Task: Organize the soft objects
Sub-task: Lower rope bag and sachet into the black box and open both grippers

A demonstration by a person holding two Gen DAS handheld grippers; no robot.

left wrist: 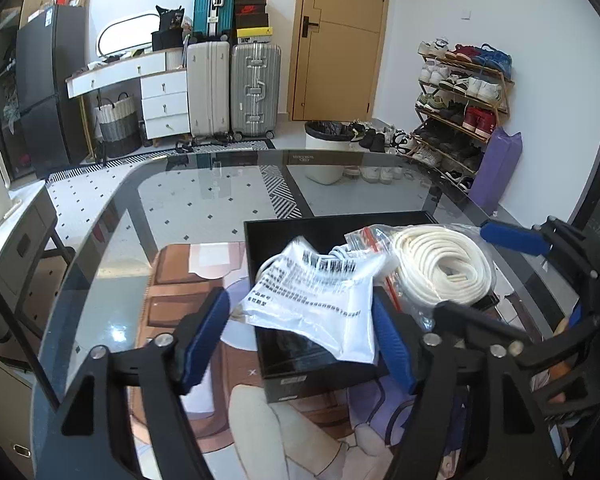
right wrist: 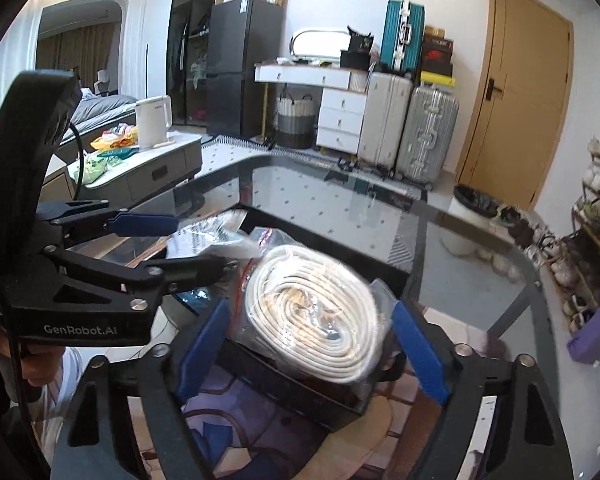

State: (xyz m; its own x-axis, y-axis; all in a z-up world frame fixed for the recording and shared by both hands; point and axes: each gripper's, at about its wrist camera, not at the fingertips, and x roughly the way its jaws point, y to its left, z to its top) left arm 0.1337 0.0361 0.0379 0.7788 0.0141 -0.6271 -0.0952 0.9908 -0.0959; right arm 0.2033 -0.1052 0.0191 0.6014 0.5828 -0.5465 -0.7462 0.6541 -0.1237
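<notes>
Flat in the black box (right wrist: 384, 266), the bagged cord coil (right wrist: 316, 312) sat between the right gripper's (right wrist: 312, 346) wide-open fingers, ungripped; the left gripper (left wrist: 300, 340) was open around the white pouch (left wrist: 316, 300).

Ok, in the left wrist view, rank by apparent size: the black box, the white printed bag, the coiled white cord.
1. Open black rectangular box, clearly the largest.
2. White printed plastic bag and bagged coil of white cord: they look about equal, and the bag is blurred and nearer the camera, so I won't rank them.
</notes>
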